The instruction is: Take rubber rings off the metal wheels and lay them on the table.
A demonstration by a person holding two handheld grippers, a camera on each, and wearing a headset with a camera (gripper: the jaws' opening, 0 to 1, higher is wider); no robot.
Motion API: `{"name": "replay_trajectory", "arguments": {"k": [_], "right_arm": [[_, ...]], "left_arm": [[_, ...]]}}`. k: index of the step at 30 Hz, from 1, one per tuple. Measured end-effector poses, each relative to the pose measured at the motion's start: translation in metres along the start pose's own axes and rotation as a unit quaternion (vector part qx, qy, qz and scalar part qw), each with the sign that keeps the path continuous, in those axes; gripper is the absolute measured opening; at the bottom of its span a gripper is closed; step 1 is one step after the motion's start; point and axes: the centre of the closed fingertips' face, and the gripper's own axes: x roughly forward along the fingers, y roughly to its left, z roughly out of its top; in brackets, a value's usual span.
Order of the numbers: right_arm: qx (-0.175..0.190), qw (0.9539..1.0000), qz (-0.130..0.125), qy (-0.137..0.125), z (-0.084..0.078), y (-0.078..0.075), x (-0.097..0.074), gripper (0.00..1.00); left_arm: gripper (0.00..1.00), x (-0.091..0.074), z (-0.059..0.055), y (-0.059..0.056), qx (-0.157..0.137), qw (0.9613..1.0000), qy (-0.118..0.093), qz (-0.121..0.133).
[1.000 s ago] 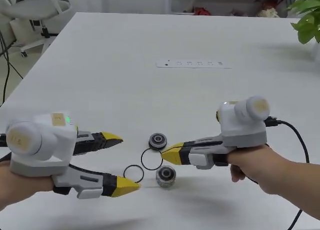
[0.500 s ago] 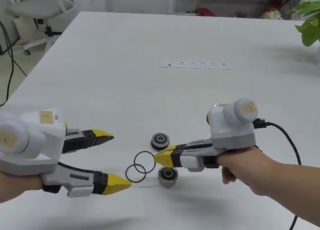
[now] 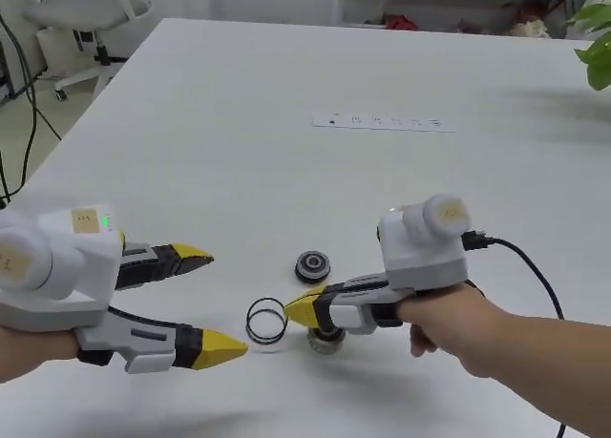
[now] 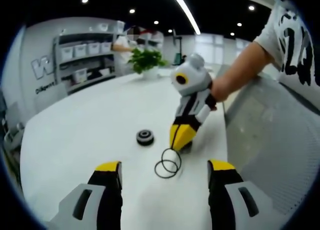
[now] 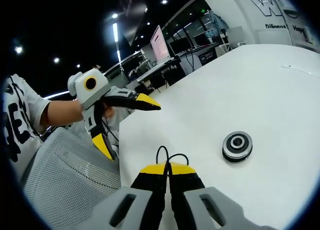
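Note:
Two thin black rubber rings (image 3: 267, 321) lie overlapping on the white table (image 3: 286, 152). My right gripper (image 3: 291, 309) is shut, and its yellow tips pinch the edge of one ring (image 5: 166, 154). A bare metal wheel (image 3: 312, 265) lies flat just beyond the rings, also seen as wheel (image 5: 236, 146) and wheel (image 4: 145, 137). A second wheel (image 3: 325, 340) sits partly hidden under the right gripper. My left gripper (image 3: 215, 302) is open, its jaws wide apart, left of the rings (image 4: 168, 166) and touching nothing. The right gripper (image 4: 179, 136) points at the left gripper (image 4: 164, 167).
A flat white strip (image 3: 382, 122) lies at mid-table farther back. An office chair (image 3: 86, 9) stands off the far left corner, and a plant (image 3: 597, 47) at the far right. A black cable (image 3: 520, 261) trails from the right gripper. The table's near edge is close.
The right gripper has moved left with a ring, which now overlaps the other ring. The left gripper has stayed open and shifted slightly. The head camera has shifted.

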Motion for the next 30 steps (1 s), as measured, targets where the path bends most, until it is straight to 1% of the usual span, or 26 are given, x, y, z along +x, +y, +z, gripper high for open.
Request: {"name": "replay_trajectory", "arguments": {"k": [5,10,15,22,28,30], "right_arm": [[0.003,1.0000,-0.003,0.007,-0.004,-0.001,0.004,0.00],[0.006,0.9998,-0.012,0.012,-0.007,-0.005,0.006,0.00],[0.011,0.9998,-0.015,0.012,-0.007,-0.006,0.007,0.00],[0.019,0.9994,-0.025,0.011,-0.008,-0.011,0.007,0.00],[0.024,0.9991,-0.035,0.009,-0.006,-0.015,0.008,0.00],[0.023,0.9988,-0.042,0.010,-0.006,-0.017,0.008,0.00]], "left_arm": [[0.71,-0.001,-0.002,0.000,-0.003,1.0000,0.001,0.001],[0.71,-0.001,-0.005,-0.001,-0.006,1.0000,0.003,0.001],[0.71,0.000,-0.006,-0.001,-0.008,1.0000,0.004,0.001],[0.71,0.000,-0.008,-0.001,-0.007,0.9999,0.008,0.000],[0.71,0.001,-0.008,-0.002,-0.006,0.9999,0.009,-0.001],[0.71,0.001,-0.008,-0.002,-0.005,0.9999,0.010,-0.002]]}}
